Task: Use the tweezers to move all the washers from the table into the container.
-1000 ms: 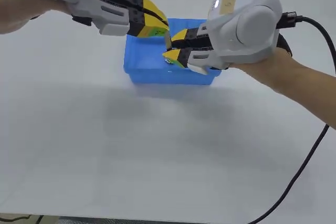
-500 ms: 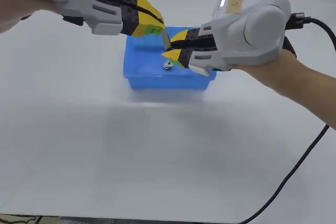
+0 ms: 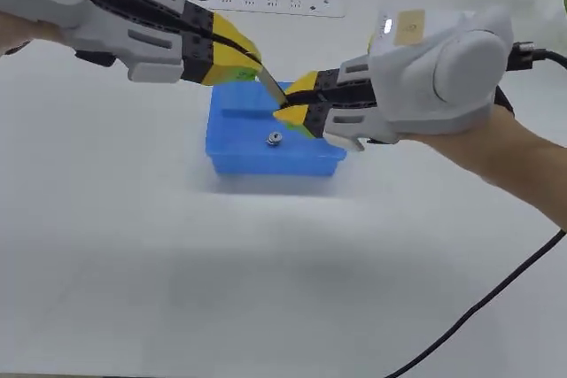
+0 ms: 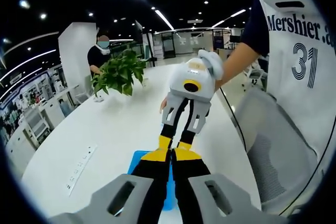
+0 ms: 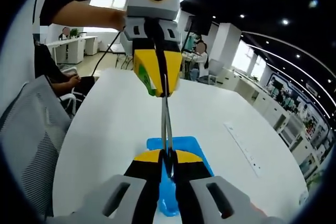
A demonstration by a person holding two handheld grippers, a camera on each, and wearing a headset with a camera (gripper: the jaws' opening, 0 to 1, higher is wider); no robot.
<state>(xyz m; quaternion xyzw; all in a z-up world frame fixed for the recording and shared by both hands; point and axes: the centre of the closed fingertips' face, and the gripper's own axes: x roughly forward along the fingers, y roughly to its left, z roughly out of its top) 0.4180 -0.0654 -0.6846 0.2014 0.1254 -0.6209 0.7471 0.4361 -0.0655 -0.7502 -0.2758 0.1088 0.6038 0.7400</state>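
A blue rectangular container [image 3: 266, 162], shallow and open-topped, stands upright; 1 small silver washer [image 3: 274, 138] lies flat on the container's floor, about midway along the wall nearest the viewer; slim metal tweezers [image 3: 267, 91] hang tilted over the container's far half, their 2 arms pressed close together; the upper end is clamped in the left gripper [image 3: 248, 64]; the lower end sits between the nearly closed jaws of the right gripper [image 3: 291, 105], over the container and apart from the washer.
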